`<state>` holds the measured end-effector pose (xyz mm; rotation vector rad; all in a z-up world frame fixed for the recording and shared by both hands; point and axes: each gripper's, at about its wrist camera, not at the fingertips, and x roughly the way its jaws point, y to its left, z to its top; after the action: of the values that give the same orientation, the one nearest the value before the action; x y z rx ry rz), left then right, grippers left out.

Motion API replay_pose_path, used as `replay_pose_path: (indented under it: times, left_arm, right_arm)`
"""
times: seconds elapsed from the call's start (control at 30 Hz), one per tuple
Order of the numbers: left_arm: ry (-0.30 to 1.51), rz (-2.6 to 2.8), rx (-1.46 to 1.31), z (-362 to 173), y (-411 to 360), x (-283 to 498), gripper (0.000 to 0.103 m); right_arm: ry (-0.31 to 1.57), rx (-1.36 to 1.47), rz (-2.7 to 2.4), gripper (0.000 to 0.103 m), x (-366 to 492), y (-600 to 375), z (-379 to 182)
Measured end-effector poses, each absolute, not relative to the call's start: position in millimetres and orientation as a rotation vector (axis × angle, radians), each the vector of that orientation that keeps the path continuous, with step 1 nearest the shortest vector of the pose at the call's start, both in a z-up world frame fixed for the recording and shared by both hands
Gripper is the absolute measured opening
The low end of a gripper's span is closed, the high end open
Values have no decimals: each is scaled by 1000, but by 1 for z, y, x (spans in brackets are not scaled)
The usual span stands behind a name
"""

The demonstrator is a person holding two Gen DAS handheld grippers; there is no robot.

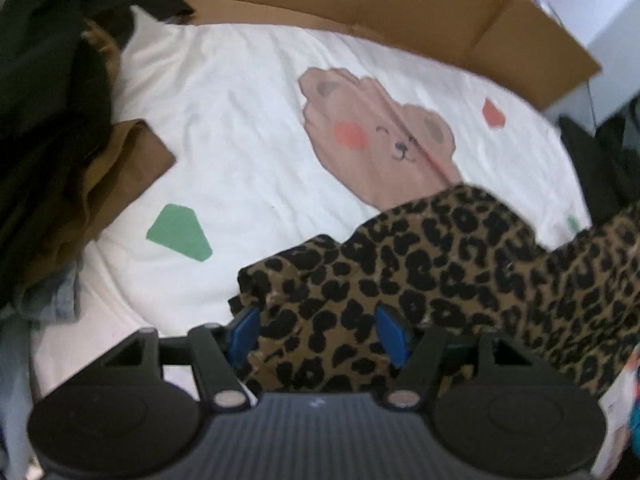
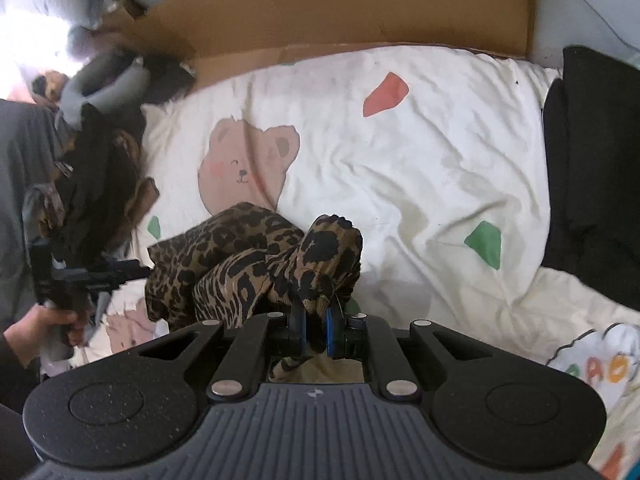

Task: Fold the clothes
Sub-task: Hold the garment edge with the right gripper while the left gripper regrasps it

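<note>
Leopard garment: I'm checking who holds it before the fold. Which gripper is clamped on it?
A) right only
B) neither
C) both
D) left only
A: the right gripper is shut on a bunch of the leopard garment, while the left gripper stands open with cloth lying loose between its pads.

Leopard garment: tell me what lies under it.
The leopard garment lies on the white bedcover, hiding the lower part of its bear print. Whatever else sits beneath is covered.
</note>
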<state>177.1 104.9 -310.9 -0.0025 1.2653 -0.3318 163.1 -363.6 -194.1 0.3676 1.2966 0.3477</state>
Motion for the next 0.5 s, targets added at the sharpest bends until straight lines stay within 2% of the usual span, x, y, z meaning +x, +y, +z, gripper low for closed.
replay_pose_path:
  times: [0.27,0.33,0.37,0.4,0.5]
  left_arm:
    - [1332,-296,-4,-341,106,170,64]
    - [1335,-298,-9,-342,109,169,43]
    - [1337,-296,-18,-342,112,169,14]
    - [1342,-290,-30,-340,114,169,2]
    - [1318,-291,-26,-330,119,164,0]
  right_arm:
    - [1128,642,269,7,105,-394,-244]
    - [1120,694,235,7,91,-399,-258]
    - [1116,720,217,7,84,-402,-265]
    - [1121,728,203,7,79,-403,-270]
    - [1125,761,167,7,65,-407,-285]
